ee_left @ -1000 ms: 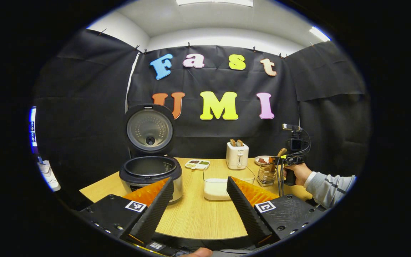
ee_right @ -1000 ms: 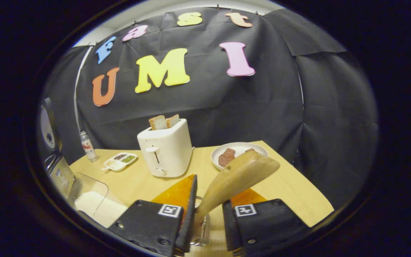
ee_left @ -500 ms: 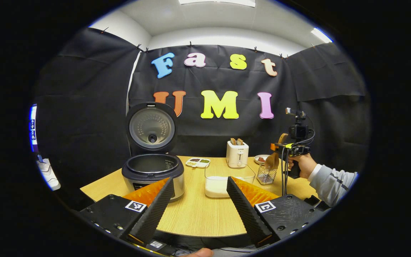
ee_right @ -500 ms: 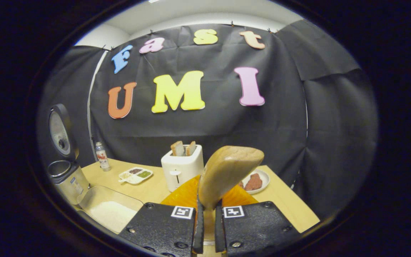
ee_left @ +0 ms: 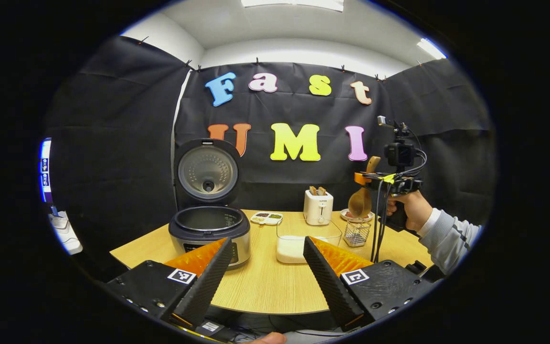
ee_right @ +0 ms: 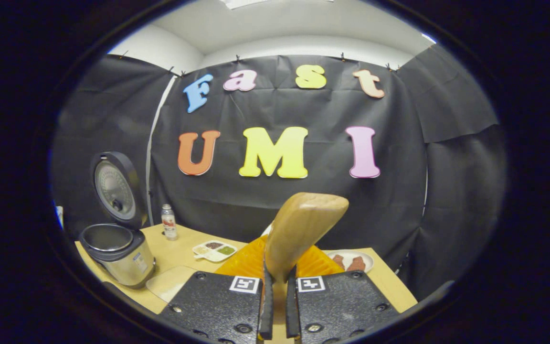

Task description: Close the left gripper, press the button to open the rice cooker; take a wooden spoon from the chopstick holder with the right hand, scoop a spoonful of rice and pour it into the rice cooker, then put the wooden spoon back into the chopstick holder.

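The rice cooker [ee_left: 208, 232] stands on the left of the table with its lid [ee_left: 206, 169] raised and its pot bare. My left gripper [ee_left: 268, 244] is open near the table's front edge, holding nothing. Farther right, a hand holds my right gripper [ee_left: 368, 179], shut on the wooden spoon [ee_left: 362, 201]; the spoon's bowl hangs just above the wire chopstick holder [ee_left: 356, 232]. In the right gripper view the spoon's handle [ee_right: 303, 222] rises from between the shut fingers of the right gripper [ee_right: 278, 281]. A clear container of rice [ee_left: 303, 242] sits between cooker and holder.
A white toaster [ee_left: 318, 206] with bread, a small divided dish [ee_left: 265, 218] and a plate [ee_right: 351, 262] of brown food stand along the table's back. A small bottle [ee_right: 168, 222] is behind the cooker [ee_right: 117, 248]. The black cloth wall closes the back and sides.
The right gripper closed on the spoon's handle and lifted it up out of the chopstick holder. The left gripper stayed open and drew back a little.
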A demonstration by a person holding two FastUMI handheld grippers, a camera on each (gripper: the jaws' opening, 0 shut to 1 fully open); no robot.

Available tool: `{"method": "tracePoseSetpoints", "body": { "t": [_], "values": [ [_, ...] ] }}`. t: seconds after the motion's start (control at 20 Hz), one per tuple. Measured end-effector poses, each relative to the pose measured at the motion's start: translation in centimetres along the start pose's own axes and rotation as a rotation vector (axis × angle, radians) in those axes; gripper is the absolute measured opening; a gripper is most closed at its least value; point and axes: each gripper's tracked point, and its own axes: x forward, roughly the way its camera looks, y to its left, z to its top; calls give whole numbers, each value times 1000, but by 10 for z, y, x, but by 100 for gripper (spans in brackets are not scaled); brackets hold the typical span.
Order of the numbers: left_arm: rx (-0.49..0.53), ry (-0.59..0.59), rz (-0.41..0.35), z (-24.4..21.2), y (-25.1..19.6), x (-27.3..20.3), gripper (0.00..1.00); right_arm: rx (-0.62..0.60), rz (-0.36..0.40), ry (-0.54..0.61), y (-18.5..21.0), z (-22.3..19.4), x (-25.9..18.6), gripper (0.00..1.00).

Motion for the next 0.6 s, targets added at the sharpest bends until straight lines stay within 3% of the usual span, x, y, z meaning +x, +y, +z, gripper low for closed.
{"method": "tracePoseSetpoints", "body": {
  "t": [0.2,0.4,0.6],
  "values": [
    [-18,6,12,-5,11,-4,95,-3,50,27,50,-18,12,16],
    [-29,9,21,-10,22,-7,95,19,70,107,87,-66,33,16],
    [-18,15,25,-17,29,-7,95,-7,35,180,99,-115,55,16]
  ]
}}
